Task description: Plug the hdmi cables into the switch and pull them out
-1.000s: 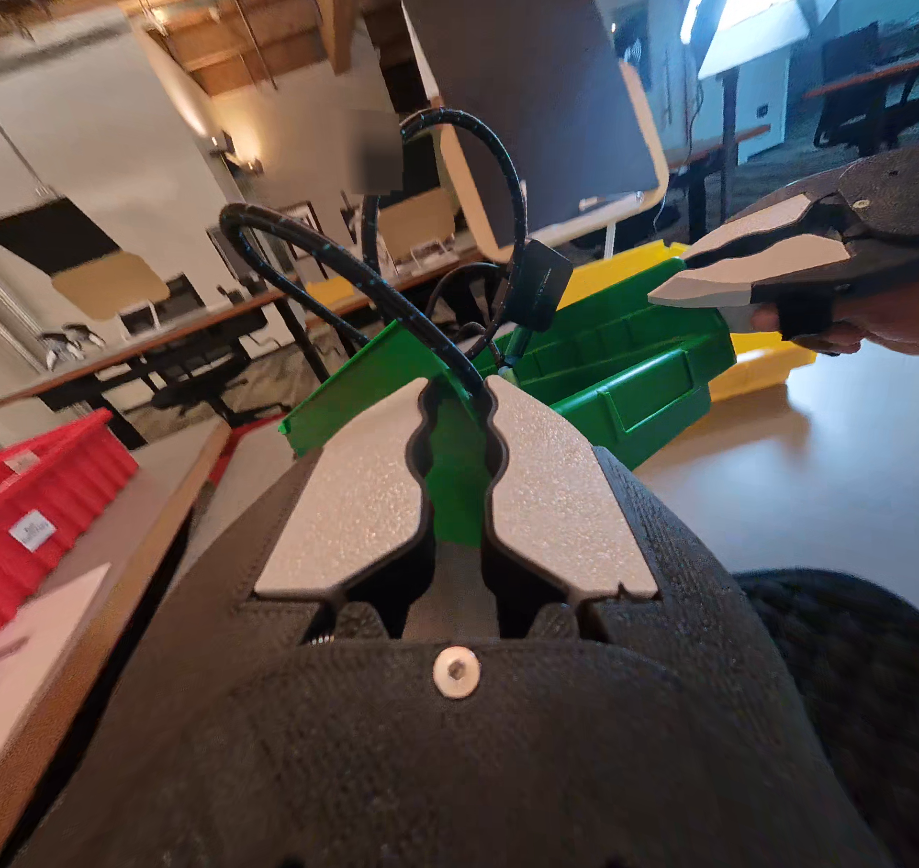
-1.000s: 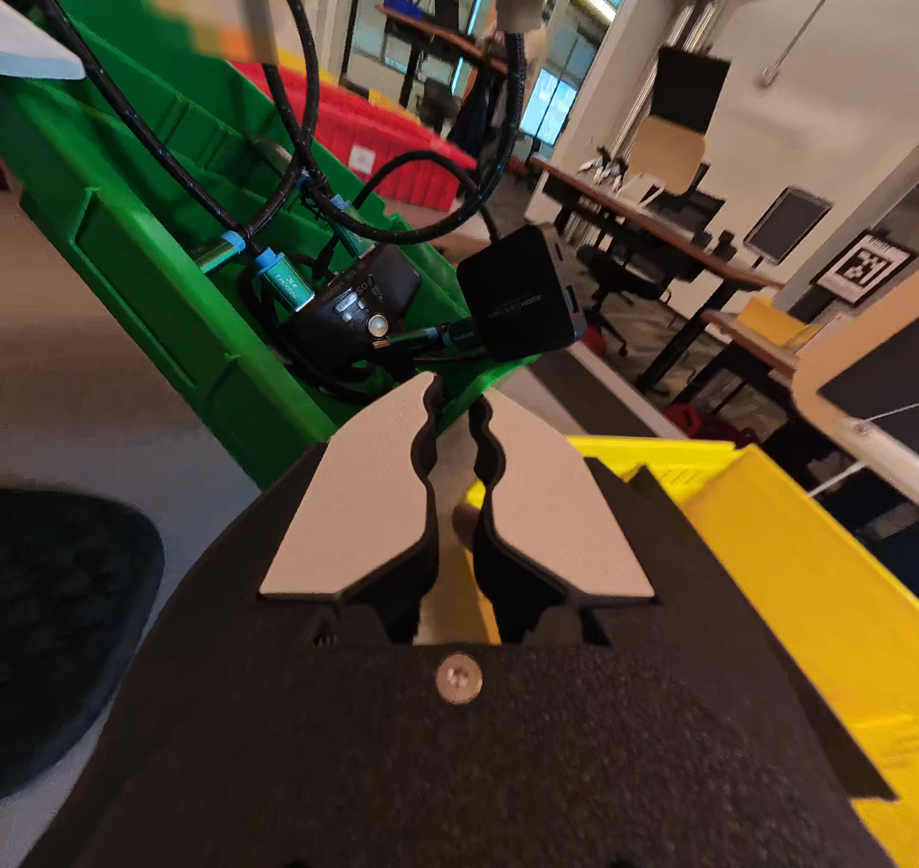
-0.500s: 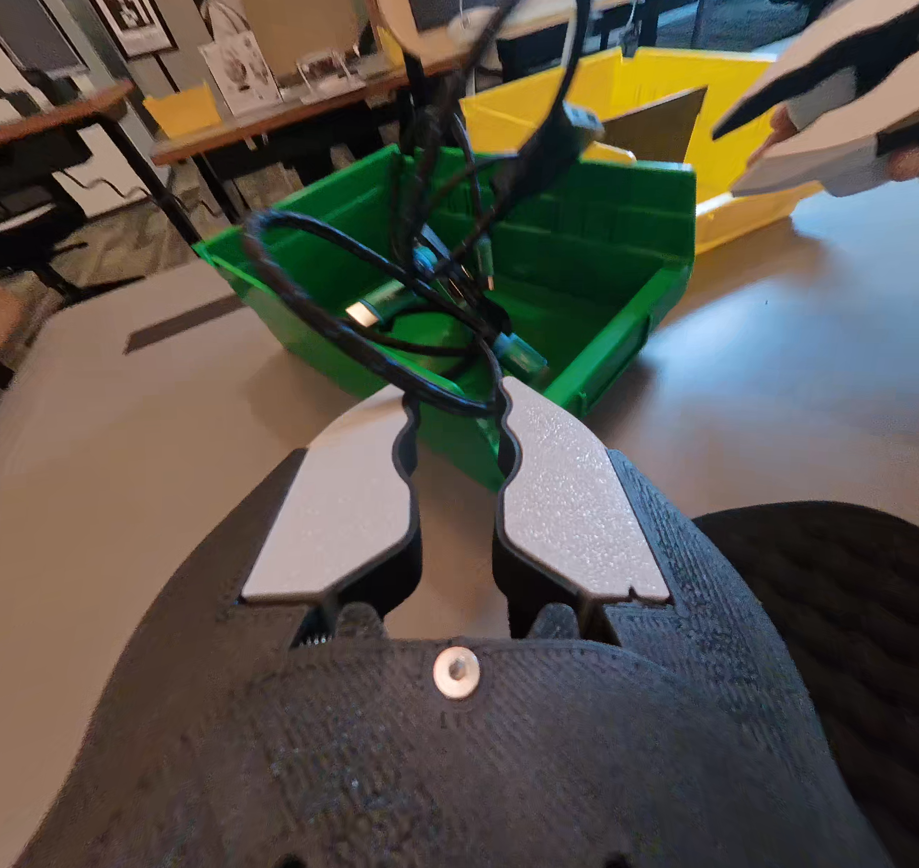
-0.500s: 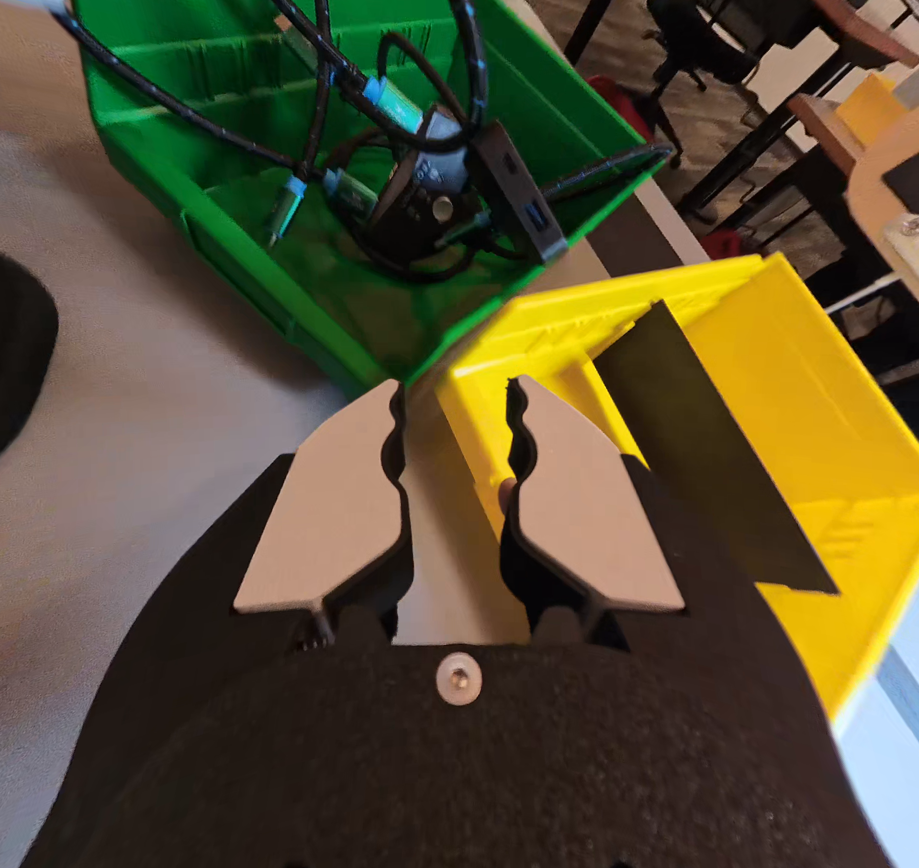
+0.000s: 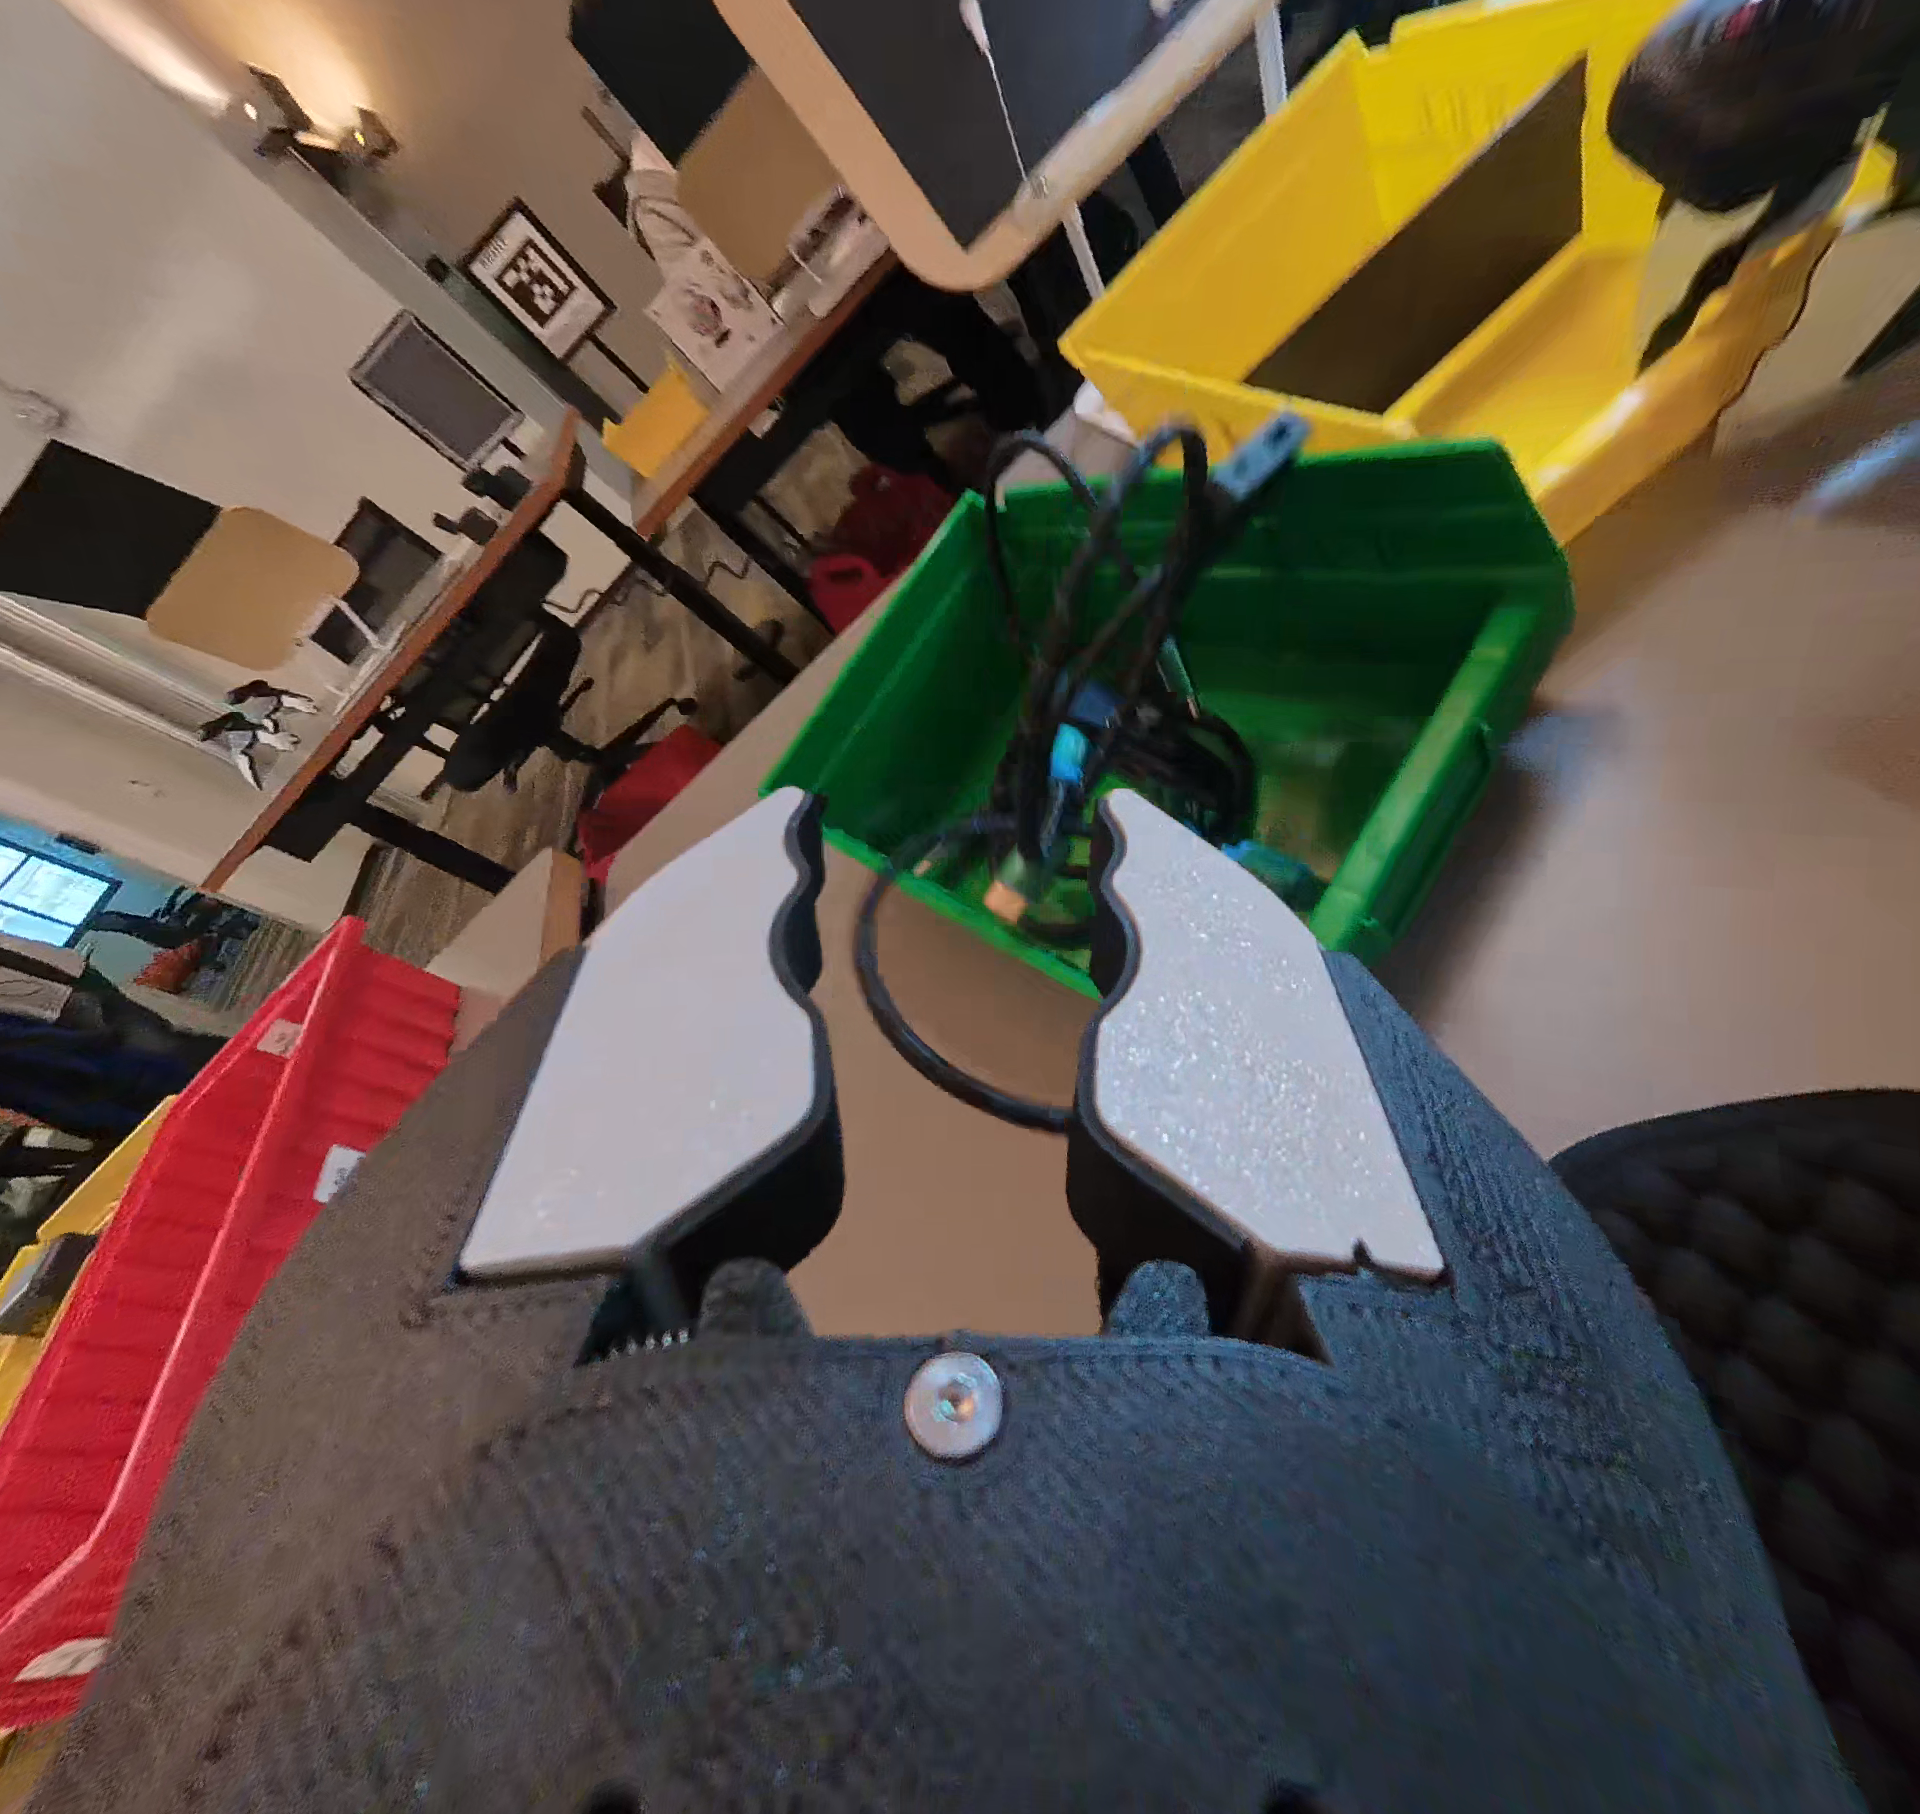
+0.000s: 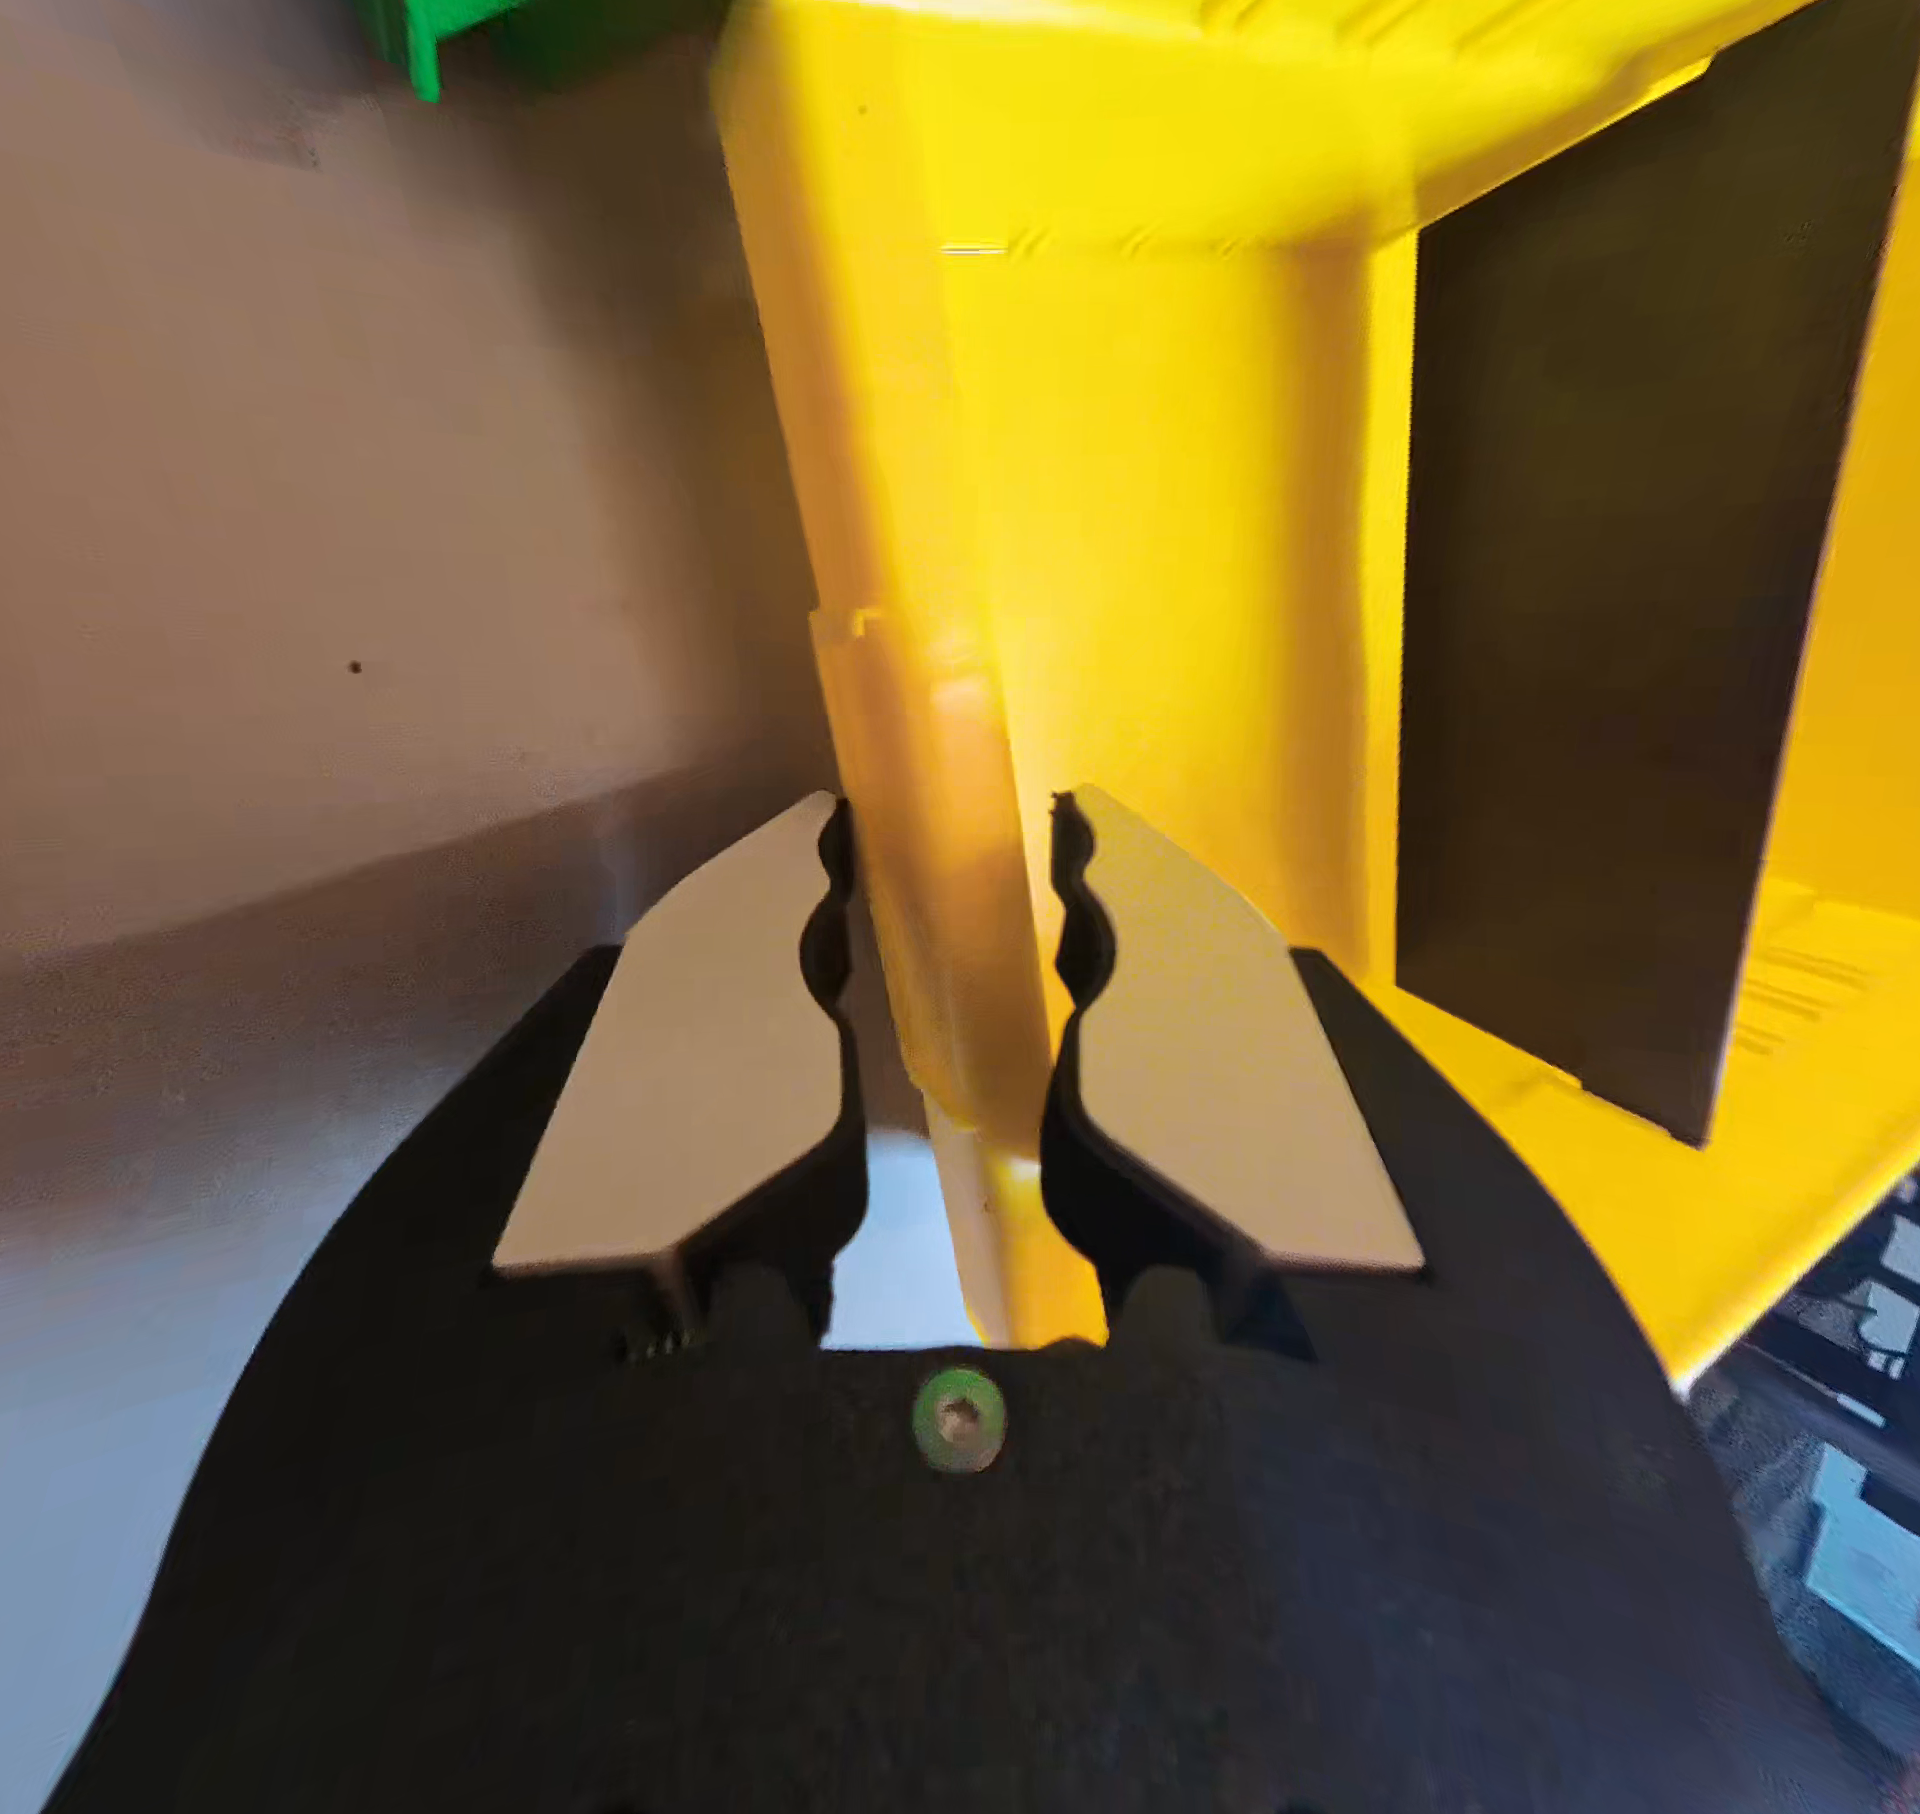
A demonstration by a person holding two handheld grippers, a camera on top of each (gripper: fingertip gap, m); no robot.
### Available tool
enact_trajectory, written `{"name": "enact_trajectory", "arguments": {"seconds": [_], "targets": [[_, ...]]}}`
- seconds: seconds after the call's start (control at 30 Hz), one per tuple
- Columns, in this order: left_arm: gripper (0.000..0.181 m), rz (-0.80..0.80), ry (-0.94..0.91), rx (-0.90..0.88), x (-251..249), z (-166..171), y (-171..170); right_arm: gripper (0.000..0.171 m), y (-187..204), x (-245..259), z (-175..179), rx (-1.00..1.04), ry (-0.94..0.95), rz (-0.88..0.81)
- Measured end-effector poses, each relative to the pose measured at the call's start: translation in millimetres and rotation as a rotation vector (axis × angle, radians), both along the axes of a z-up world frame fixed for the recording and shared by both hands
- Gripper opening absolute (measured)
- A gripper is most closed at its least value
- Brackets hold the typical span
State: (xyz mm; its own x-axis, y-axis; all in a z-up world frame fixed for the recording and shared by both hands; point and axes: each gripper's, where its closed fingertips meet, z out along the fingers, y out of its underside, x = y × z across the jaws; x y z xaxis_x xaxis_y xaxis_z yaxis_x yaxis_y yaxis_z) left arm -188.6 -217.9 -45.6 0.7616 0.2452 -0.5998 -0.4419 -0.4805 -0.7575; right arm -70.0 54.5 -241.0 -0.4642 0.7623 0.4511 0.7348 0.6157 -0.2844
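Both your grippers are spread and hold nothing; the cables lie in the green bin.

Your left gripper (image 5: 951,834) hangs above the table (image 5: 1714,933) with its fingers wide apart, aimed at the green bin (image 5: 1382,642). The tangle of black cables (image 5: 1091,621) sits in that bin, one loop spilling over its near rim onto the table between your fingers without touching them. A small black box (image 5: 1262,460) on a cable sticks up above the far rim; whether it is the switch I cannot tell. Your right gripper (image 6: 951,808) is also spread, its fingers straddling the near corner of the yellow bin (image 6: 1143,465), which stands just beside the green one; a dark divider (image 6: 1621,569) stands inside it. A red bin (image 5: 208,1193) sits off the table's left edge.
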Motion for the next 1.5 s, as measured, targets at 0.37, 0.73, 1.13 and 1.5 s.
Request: {"name": "enact_trajectory", "arguments": {"seconds": [0.37,0.73,1.13,1.5], "targets": [[0.058,-0.346,-0.197,-0.465,76.5,-123.4,67.3,0.032,4.5,98.7,5.9,0.003,0.003,-0.058],[0.032,-0.293,-0.133,-0.711,38.0,-188.5,115.7,0.033,46.6,157.9,10.2,0.063,0.031,-0.183],[0.029,-0.289,-0.149,-0.649,22.5,-188.8,142.8,0.036,134.6,124.8,6.4,0.094,0.084,-0.414],[0.044,-0.188,-0.1,-0.582,-22.8,-182.6,172.3,0.043,115.0,87.9,51.5,-0.067,0.379,-0.408]]}}
